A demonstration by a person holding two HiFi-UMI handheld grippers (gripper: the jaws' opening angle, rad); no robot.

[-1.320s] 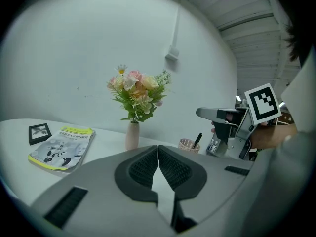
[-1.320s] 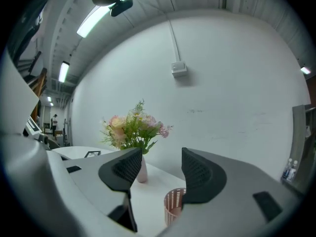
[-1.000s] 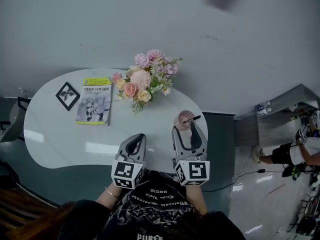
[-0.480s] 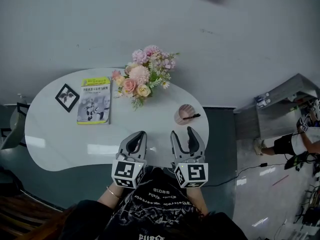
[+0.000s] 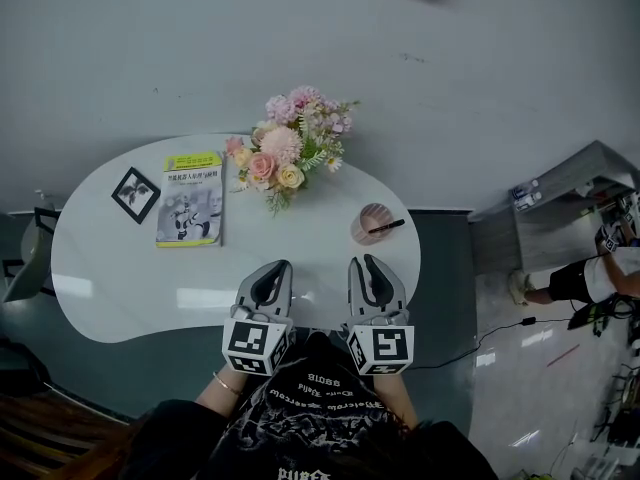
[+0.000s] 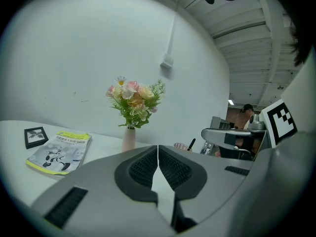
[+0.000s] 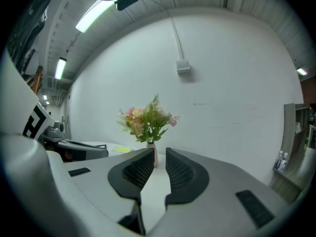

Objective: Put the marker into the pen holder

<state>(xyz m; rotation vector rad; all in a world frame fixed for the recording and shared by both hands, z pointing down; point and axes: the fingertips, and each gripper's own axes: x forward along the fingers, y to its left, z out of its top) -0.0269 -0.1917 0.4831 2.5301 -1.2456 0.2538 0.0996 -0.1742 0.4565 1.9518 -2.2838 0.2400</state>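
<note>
The black marker (image 5: 386,226) leans in the pink pen holder (image 5: 368,225) at the right end of the white table (image 5: 120,268), its tip sticking out to the right. My right gripper (image 5: 364,262) sits just in front of the holder, apart from it. Its jaws have just been closing; a narrow gap remains and nothing is between them (image 7: 159,154). My left gripper (image 5: 278,268) rests beside it near the table's front edge, shut and empty (image 6: 158,149). In the left gripper view the pen holder (image 6: 181,146) and marker (image 6: 191,143) show small behind the jaws.
A vase of pink and cream flowers (image 5: 295,148) stands at the back of the table, left of the holder. A yellow-topped booklet (image 5: 190,198) and a small black picture frame (image 5: 134,192) lie at the left. A grey cabinet (image 5: 560,218) and a person (image 5: 590,286) are on the right.
My right gripper has drawn back from the pen holder toward the table's front edge and its jaws have narrowed. The marker stays in the holder. The left gripper has not moved.
</note>
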